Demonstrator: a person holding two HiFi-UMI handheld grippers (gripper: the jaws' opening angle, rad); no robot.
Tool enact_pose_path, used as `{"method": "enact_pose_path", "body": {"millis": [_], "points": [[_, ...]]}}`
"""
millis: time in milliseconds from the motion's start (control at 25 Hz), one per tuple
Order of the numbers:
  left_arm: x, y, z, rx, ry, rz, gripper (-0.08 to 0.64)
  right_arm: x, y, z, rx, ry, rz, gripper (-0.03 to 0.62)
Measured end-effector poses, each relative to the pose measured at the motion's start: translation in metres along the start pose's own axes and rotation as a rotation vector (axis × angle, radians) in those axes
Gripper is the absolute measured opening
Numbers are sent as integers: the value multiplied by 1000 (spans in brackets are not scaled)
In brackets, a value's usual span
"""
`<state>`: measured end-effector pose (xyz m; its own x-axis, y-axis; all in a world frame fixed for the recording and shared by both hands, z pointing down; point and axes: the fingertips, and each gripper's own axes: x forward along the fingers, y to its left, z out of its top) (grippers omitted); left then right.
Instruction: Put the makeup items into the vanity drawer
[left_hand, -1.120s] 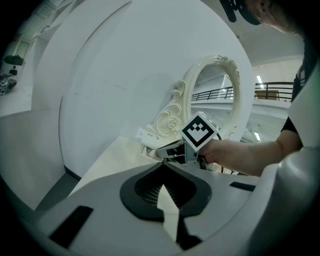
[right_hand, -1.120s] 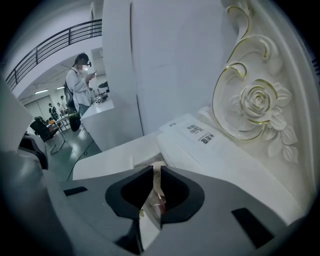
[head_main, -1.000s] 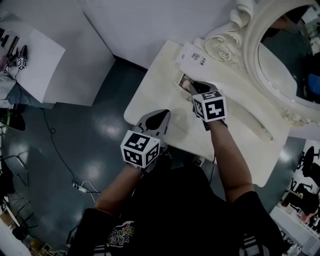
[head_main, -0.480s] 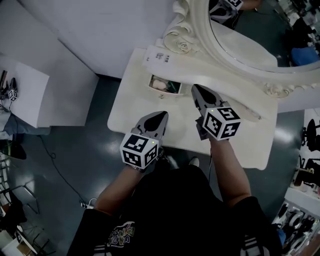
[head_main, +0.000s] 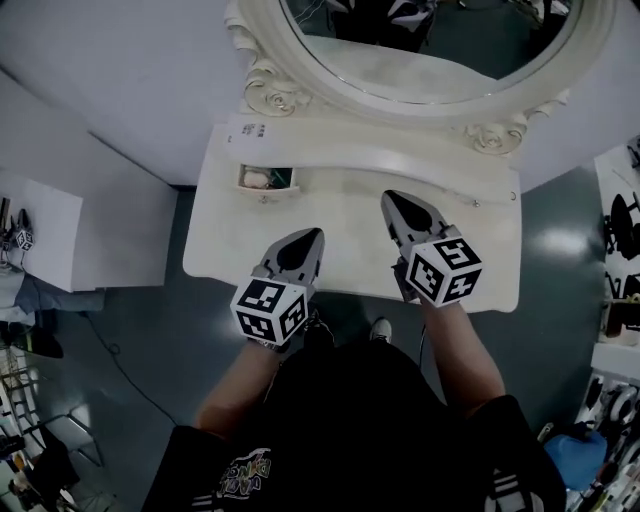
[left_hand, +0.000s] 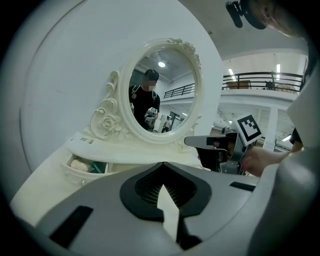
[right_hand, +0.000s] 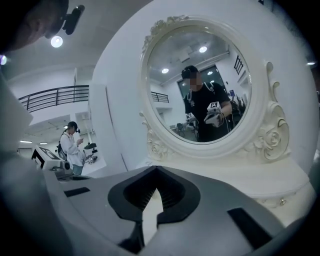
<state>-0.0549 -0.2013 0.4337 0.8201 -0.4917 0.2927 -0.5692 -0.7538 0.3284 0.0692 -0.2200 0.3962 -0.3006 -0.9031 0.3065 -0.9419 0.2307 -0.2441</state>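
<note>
The white vanity table (head_main: 350, 250) has a small drawer (head_main: 266, 179) open at its left, also visible in the left gripper view (left_hand: 87, 166). Inside the drawer lie a pale pink item (head_main: 256, 180) and a green item (head_main: 281, 179). My left gripper (head_main: 308, 238) hovers over the table's front, right of the drawer, shut and empty (left_hand: 164, 172). My right gripper (head_main: 398, 203) hangs over the table's middle right, well away from the drawer, shut with nothing in it (right_hand: 156, 175).
An oval mirror (head_main: 420, 50) in an ornate white frame stands at the back of the vanity. A white label (head_main: 250, 130) lies by the frame's left foot. A white desk (head_main: 60, 230) stands to the left across dark floor. A person (right_hand: 75, 145) stands far off.
My right gripper has drawn back from the open drawer to the table's middle right. The head view has swung to face the mirror squarely. The left gripper has hardly moved.
</note>
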Motion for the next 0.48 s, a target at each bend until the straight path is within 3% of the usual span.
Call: {"method": "enact_pose_path", "body": {"millis": [480], "points": [[6,-91,-7,56,-2,3,0,-104,-15,-14,-8,-25,-6,29]]}}
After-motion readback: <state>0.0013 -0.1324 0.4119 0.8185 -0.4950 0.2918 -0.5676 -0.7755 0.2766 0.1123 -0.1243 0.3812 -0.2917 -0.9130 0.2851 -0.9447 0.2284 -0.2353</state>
